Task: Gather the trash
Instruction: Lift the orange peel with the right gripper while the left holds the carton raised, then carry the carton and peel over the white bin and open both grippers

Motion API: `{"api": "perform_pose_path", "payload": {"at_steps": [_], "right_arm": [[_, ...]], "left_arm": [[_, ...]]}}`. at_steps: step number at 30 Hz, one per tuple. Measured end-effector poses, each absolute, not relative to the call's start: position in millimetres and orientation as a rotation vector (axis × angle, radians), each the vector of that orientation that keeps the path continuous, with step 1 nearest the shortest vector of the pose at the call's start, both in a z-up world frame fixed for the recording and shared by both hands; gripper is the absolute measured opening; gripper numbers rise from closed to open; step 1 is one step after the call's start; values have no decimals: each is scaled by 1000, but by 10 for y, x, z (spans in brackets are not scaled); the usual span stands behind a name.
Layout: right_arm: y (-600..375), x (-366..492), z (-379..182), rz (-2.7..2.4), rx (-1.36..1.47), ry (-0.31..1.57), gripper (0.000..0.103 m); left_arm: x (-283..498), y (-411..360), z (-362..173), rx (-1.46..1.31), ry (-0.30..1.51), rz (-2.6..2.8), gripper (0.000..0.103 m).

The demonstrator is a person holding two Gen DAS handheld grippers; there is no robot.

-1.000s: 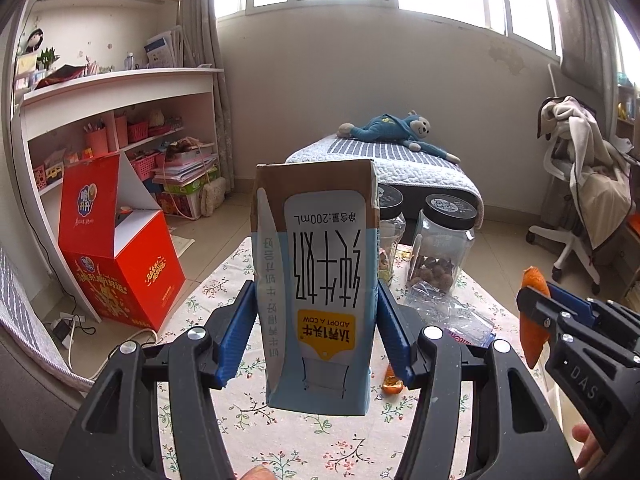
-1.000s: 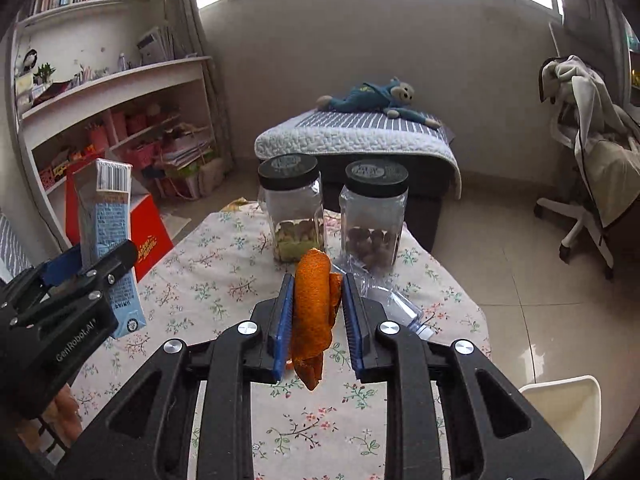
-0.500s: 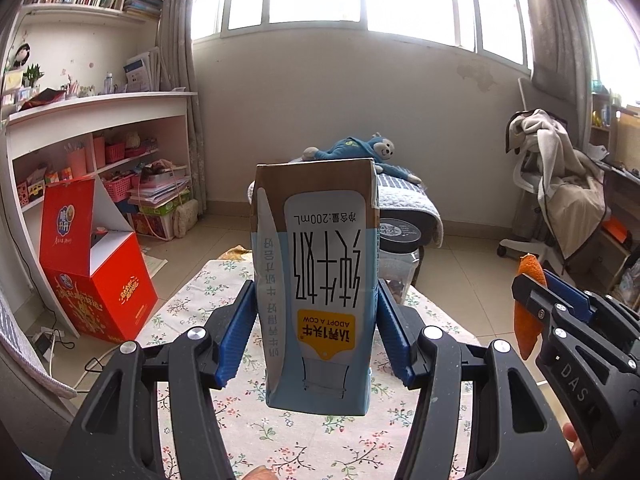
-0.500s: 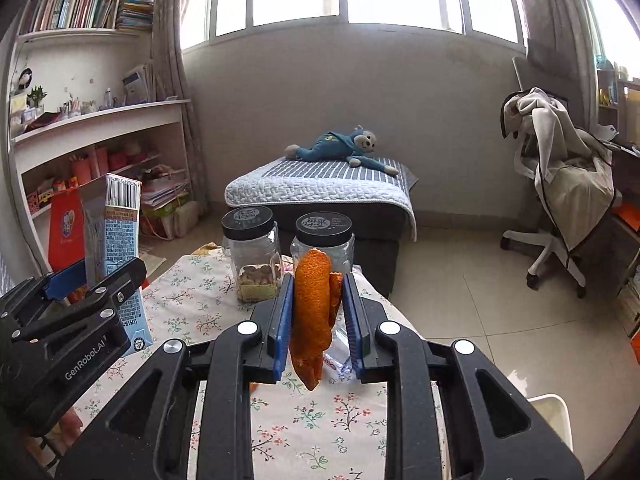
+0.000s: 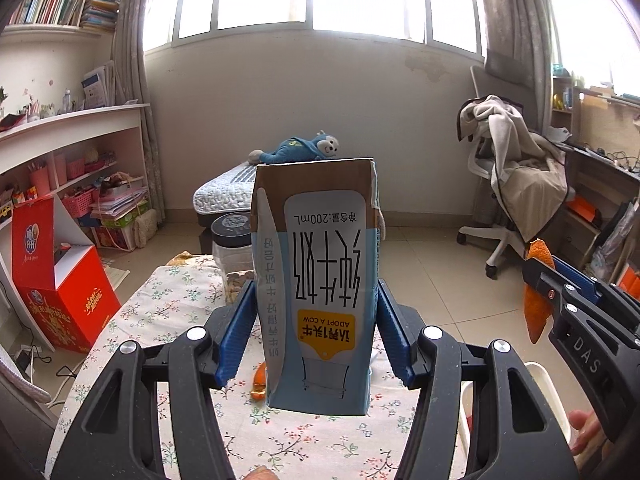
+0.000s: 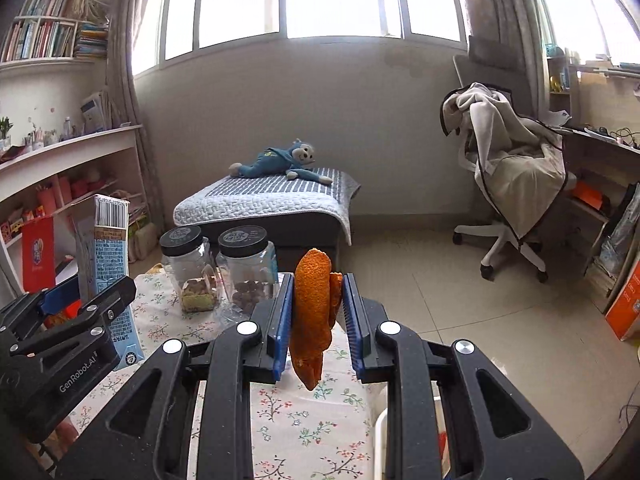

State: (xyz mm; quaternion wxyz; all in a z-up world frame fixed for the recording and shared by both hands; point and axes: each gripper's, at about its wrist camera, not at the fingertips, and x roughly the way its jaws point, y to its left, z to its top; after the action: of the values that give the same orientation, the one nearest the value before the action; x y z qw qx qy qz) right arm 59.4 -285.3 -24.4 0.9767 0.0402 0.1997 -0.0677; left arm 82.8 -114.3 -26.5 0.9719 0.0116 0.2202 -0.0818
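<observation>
My left gripper [image 5: 316, 320] is shut on a blue and white milk carton [image 5: 320, 280], held upside down above the flowered table [image 5: 168, 304]. The carton [image 6: 106, 264] and the left gripper [image 6: 76, 312] also appear at the left of the right wrist view. My right gripper [image 6: 316, 312] is shut on a strip of orange peel [image 6: 312, 316] that hangs below the pads. In the left wrist view the right gripper [image 5: 556, 284] and its orange peel [image 5: 536, 312] sit at the right edge. A small scrap of peel [image 5: 258, 380] lies on the tablecloth.
Two black-lidded jars [image 6: 186, 264] [image 6: 246, 268] stand at the table's far end. A white bin rim [image 5: 536, 372] shows beside the table at lower right. Beyond are a low bed with a blue plush toy [image 6: 276, 160], a draped office chair [image 6: 516, 184], a red box [image 5: 56, 280] and shelves.
Both grippers have swung to the right and risen slightly with their loads; the jars and red box slid left in view and the white bin came into sight. Grips unchanged.
</observation>
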Motion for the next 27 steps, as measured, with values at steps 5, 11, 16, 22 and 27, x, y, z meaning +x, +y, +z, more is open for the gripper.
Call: {"api": "perform_pose_path", "payload": {"at_steps": [5,11,16,22,27], "right_arm": [[-3252,414,-274,-211,120,412,23],[-3741,218,-316,-291,207,424,29],[-4112,11,-276,-365,302,378,59],[-4493,-192,-255,-458,397,326,77],[-4728,-359,-267,-547,437,291,89]], "left_arm": [[747,-1526,-267,55,445,-226,57],[647,-2049,-313,95,453,-308,57],[554,-2438,-345,130,457,-366,57],[470,-2796,-384,167,464,-421,57],[397,-3019,-435,192,474,-458,57]]}}
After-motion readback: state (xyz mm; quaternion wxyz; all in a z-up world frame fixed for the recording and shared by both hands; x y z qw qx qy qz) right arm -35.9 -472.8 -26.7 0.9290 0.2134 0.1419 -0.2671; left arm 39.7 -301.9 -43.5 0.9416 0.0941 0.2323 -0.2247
